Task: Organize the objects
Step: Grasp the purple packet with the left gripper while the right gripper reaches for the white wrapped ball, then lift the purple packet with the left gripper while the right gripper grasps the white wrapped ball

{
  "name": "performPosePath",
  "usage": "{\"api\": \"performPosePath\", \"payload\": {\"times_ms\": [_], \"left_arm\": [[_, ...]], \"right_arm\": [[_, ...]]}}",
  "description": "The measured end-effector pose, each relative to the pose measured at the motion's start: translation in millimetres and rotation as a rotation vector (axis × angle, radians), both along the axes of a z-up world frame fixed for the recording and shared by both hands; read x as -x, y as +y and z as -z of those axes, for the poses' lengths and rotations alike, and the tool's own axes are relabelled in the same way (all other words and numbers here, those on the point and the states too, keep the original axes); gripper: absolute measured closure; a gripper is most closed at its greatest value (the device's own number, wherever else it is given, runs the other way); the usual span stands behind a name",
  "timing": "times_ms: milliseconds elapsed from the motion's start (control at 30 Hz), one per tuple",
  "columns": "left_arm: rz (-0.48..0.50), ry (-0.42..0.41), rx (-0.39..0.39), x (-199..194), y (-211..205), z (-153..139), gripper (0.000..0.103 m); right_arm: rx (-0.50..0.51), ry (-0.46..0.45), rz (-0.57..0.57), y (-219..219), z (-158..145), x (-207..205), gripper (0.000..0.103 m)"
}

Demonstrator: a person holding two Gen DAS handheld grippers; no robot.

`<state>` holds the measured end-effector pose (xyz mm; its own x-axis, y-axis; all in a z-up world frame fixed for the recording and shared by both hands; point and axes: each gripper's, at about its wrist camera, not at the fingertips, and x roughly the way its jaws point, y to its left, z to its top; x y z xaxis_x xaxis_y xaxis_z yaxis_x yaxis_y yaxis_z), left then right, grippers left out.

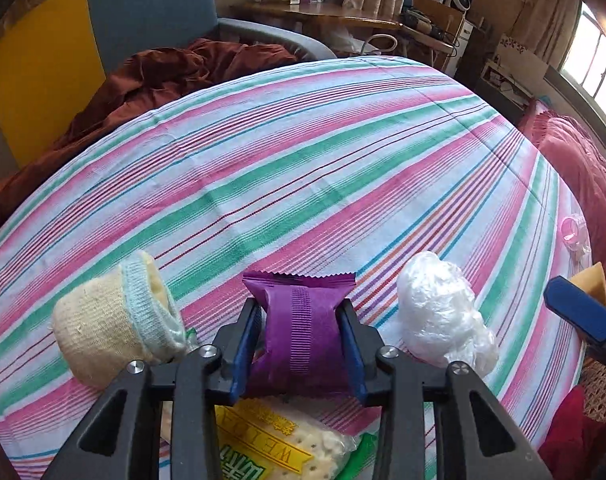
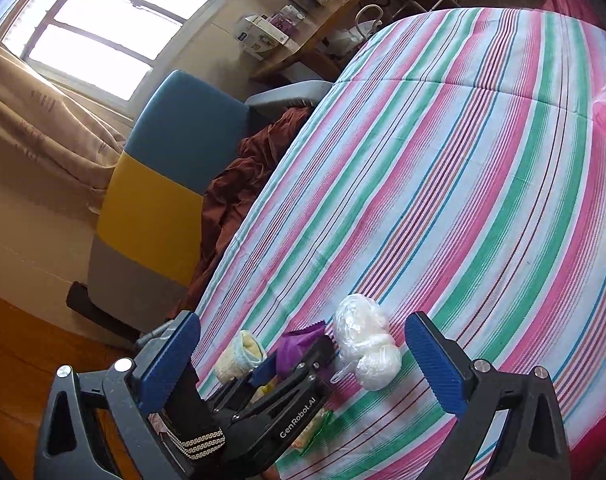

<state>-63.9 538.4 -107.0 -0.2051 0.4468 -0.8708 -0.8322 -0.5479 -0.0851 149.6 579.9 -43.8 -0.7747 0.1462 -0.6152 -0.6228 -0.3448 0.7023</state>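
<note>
Snacks and soft things sit in a little bunch at the near edge of the bed [image 1: 303,152], at about 6 o'clock in the left wrist view. The tidying looks only just begun, I think, because most things lie loose and nothing is in a box or pile yet.

The left tongs [image 1: 301,328] are closed on the purple snack packet [image 1: 299,320], pinching it on both sides so it puffs out in the middle. The packet is shiny and crinkly, with a zigzag top edge and a ribbed strip down the middle.

At 9 o'clock from it lies a rolled sock [image 1: 111,320], fuzzy and cream with a pale blue cuff. At 3 o'clock sits a scrunched plastic bag [image 1: 443,312], white, see-through and lumpy. Under the tongs lies a cracker pack [image 1: 287,448], flat, with yellow and green print.

The right tongs [image 2: 303,360] are wide open and hold nothing. They hang just this side of the bunch.

A small pink thing [image 1: 571,232] sits far off at the bed's right edge. The bed cover is striped cloth, pink, green and white.
</note>
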Motion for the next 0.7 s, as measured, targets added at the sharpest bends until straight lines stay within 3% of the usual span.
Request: {"api": "performPosePath", "payload": {"times_ms": [300, 500, 633, 700], "left_arm": [[-0.096, 0.122, -0.177, -28, -107, -46, 0.066], [-0.225, 0.093, -0.134, -38, -201, -24, 0.066], [-0.262, 0.066, -0.109, -49, -229, -2, 0.066], [-0.252, 0.098, -0.136, -54, -234, -1, 0.066]], "right_arm": [[-0.025, -0.089, -0.030, -1, 4, 9, 0.000], [-0.086, -0.198, -0.083, -7, 6, 24, 0.002], [-0.143, -0.276, -0.097, -10, 7, 31, 0.007], [-0.170, -0.317, -0.101, -11, 9, 35, 0.010]]}}
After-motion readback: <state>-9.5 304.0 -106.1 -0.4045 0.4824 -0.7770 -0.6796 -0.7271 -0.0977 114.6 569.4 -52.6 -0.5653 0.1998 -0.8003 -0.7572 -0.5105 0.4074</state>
